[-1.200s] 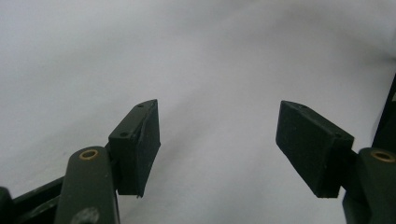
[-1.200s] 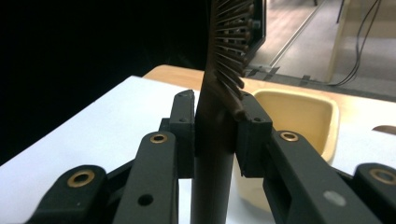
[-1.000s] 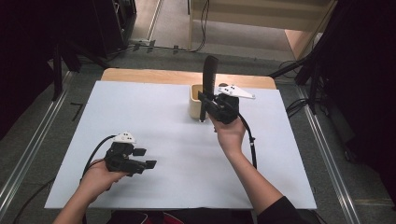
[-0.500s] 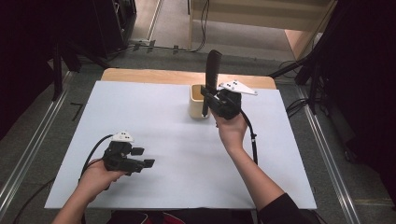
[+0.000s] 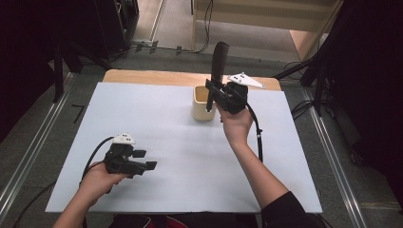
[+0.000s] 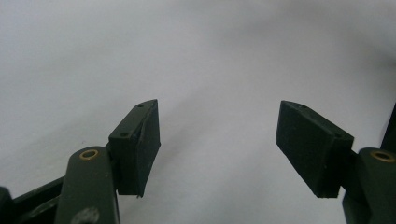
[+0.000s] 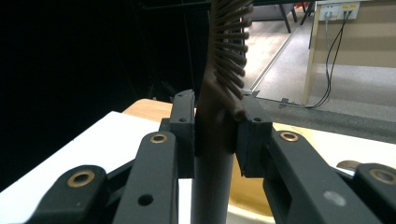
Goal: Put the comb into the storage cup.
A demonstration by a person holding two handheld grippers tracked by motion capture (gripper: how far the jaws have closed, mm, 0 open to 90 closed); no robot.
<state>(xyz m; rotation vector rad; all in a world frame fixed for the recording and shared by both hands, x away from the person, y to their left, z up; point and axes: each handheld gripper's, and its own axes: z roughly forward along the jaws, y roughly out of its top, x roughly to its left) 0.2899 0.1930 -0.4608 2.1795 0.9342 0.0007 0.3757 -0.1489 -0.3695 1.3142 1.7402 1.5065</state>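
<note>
Wide bare desk (image 5: 166, 123) lies open between the two hands; near the far edge the cream cup (image 5: 203, 103) and upright comb (image 5: 219, 61) block passage.

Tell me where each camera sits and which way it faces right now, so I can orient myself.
High view: above the person's side, looking forward and down on the white table; both forearms, left gripper and right gripper show.
Left gripper view: on the left gripper, looking along its open jaws at bare white tabletop.
Right gripper view: on the right gripper, facing roughly level past the table's far edge; jaws clamp the comb.
Shared: high and right gripper views both show the comb, upright over the cup.
</note>
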